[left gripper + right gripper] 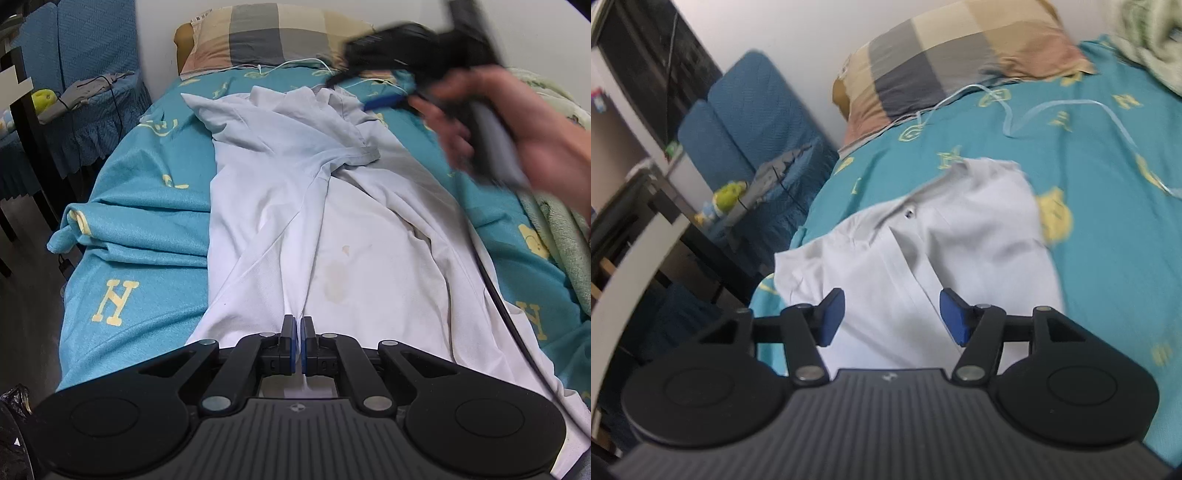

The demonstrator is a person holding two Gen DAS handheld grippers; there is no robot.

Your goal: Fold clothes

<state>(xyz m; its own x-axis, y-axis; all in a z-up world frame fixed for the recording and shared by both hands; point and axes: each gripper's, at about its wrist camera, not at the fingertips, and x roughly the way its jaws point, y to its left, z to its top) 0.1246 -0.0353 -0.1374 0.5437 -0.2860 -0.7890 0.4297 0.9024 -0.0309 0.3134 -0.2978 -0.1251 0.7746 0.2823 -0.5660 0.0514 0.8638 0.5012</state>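
Observation:
A white collared shirt (pixel 332 221) lies lengthwise on the teal bed sheet (pixel 147 229), its collar end toward the pillow. My left gripper (pixel 298 328) is shut on the near hem, and creases in the cloth run toward its jaws. In the right wrist view my right gripper (pixel 892 314) stands open just above the shirt (pixel 960 240) near the button placket, with nothing between its blue pads (pixel 833 317). In the left wrist view that gripper (pixel 360 92) is a blur at the collar end, held by a person's hand (pixel 517 140).
A checked pillow (pixel 266 33) lies at the head of the bed with a white cable (pixel 295 64) in front of it. A pale green blanket (pixel 561 221) is bunched along the right side. A blue-covered chair (pixel 92 55) stands beyond the bed's left edge. A black cable (pixel 498 295) crosses the shirt's right edge.

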